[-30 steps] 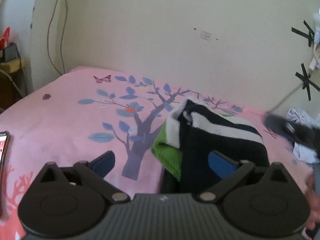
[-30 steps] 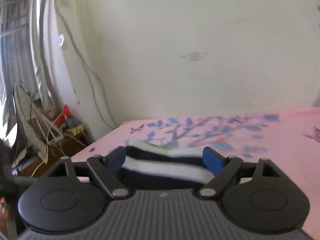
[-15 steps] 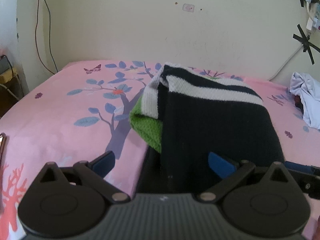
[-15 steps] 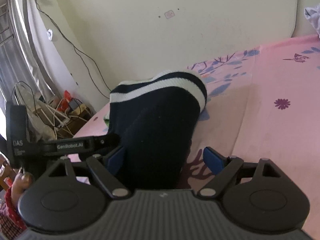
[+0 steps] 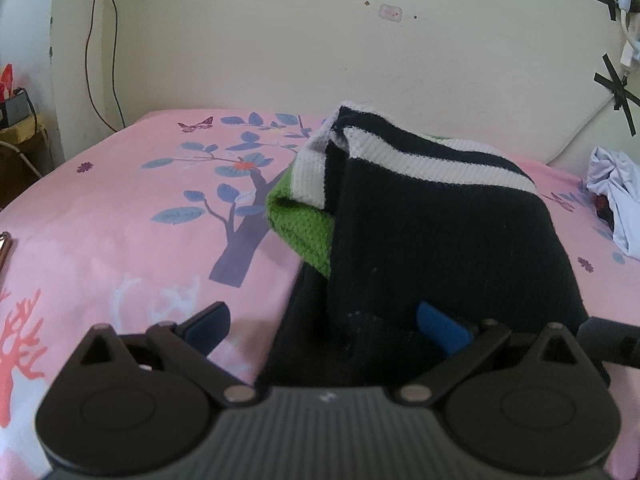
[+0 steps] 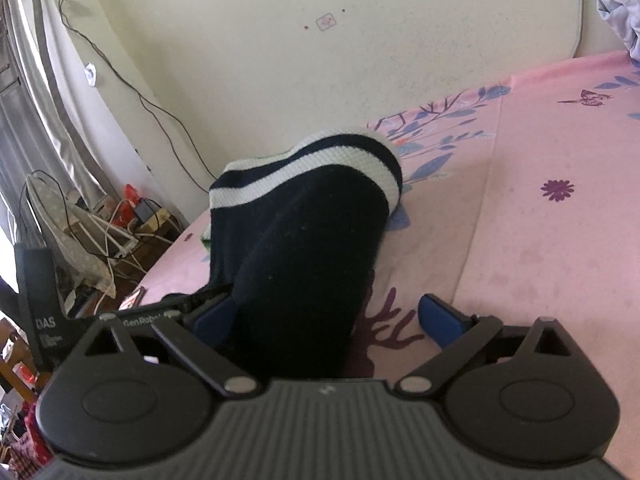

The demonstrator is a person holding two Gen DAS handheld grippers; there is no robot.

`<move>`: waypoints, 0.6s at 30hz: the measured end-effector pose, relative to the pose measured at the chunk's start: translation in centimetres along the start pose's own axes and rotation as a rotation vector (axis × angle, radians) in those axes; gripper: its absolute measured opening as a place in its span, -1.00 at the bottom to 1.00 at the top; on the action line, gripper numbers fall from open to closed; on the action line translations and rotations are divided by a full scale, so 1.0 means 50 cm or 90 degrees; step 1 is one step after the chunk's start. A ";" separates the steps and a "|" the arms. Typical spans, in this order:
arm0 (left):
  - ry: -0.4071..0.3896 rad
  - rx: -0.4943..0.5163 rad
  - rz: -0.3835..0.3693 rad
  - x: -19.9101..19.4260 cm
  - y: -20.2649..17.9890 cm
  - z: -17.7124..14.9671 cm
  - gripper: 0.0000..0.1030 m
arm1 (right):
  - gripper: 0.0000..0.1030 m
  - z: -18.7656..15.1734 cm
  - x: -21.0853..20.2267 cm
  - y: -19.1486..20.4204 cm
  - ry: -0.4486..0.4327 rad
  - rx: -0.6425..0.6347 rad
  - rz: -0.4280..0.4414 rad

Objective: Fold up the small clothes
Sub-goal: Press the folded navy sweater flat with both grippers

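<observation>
— What's hidden on the jumper (image 5: 440,240)?
— Its near end runs behind the left tool's (image 5: 328,326) body at 6 o'clock. The green layer (image 5: 300,220) shows only as a wedge; the rest is covered.
— And the pale cloth (image 5: 616,196)?
— Cut off at 3 o'clock.
— From the right wrist view?
— The right tool's (image 6: 328,320) left pad (image 6: 212,318) is half behind the jumper (image 6: 312,240). Whether it touches, I can't tell.
</observation>
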State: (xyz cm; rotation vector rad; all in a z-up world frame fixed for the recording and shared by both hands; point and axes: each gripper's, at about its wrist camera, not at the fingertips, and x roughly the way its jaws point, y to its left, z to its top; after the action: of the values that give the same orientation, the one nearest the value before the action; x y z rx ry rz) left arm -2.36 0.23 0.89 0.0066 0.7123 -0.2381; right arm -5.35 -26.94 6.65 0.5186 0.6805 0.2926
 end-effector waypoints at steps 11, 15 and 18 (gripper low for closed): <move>-0.001 -0.013 -0.006 0.001 0.004 -0.004 1.00 | 0.87 -0.001 0.004 0.001 0.003 -0.011 0.004; -0.002 -0.015 -0.006 0.002 0.003 -0.005 1.00 | 0.87 -0.001 0.003 -0.005 0.000 -0.002 0.014; -0.003 -0.015 -0.003 0.002 0.003 -0.006 1.00 | 0.88 -0.002 0.002 -0.007 -0.001 -0.001 0.017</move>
State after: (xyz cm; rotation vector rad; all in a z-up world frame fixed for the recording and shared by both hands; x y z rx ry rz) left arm -2.43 0.39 0.59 -0.0181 0.7099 -0.2346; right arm -5.29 -27.15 6.35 0.5269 0.6729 0.3170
